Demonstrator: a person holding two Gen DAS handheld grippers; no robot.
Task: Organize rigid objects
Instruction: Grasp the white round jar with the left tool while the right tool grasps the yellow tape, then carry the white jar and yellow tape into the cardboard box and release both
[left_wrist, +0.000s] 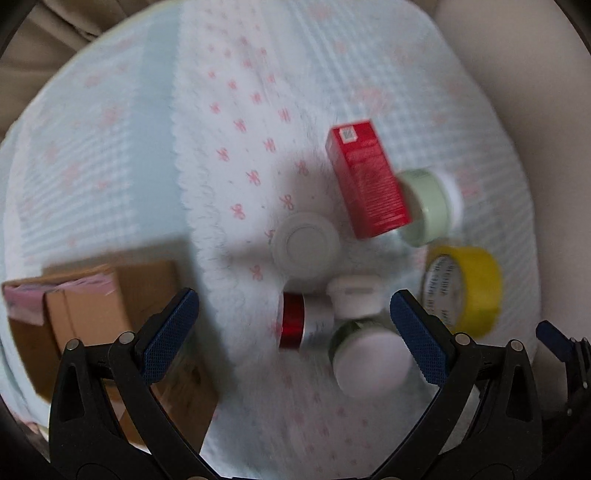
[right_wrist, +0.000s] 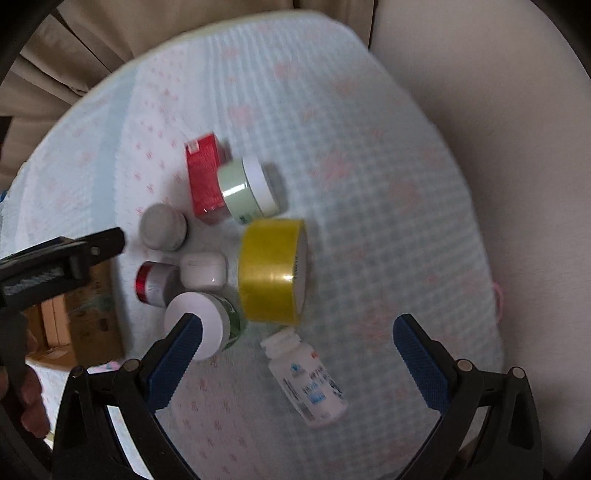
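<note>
A cluster of small items lies on the cloth-covered table (left_wrist: 258, 92): a red box (left_wrist: 365, 181), a pale green jar (left_wrist: 430, 206), a yellow tape roll (left_wrist: 469, 288), a white round lid (left_wrist: 304, 245), a white cap (left_wrist: 354, 295), a red-capped jar (left_wrist: 299, 321) and a green jar with a white lid (left_wrist: 365, 354). My left gripper (left_wrist: 293, 332) is open above the red-capped jar and green jar. My right gripper (right_wrist: 297, 354) is open over a white pill bottle (right_wrist: 310, 380) lying on its side, just below the tape roll (right_wrist: 271, 269).
An open cardboard box (left_wrist: 99, 317) stands at the left of the cluster, also in the right wrist view (right_wrist: 74, 325). The left gripper's body (right_wrist: 55, 262) reaches in from the left. A beige curtain (right_wrist: 92, 44) hangs behind the table; a beige surface (right_wrist: 498, 129) lies right.
</note>
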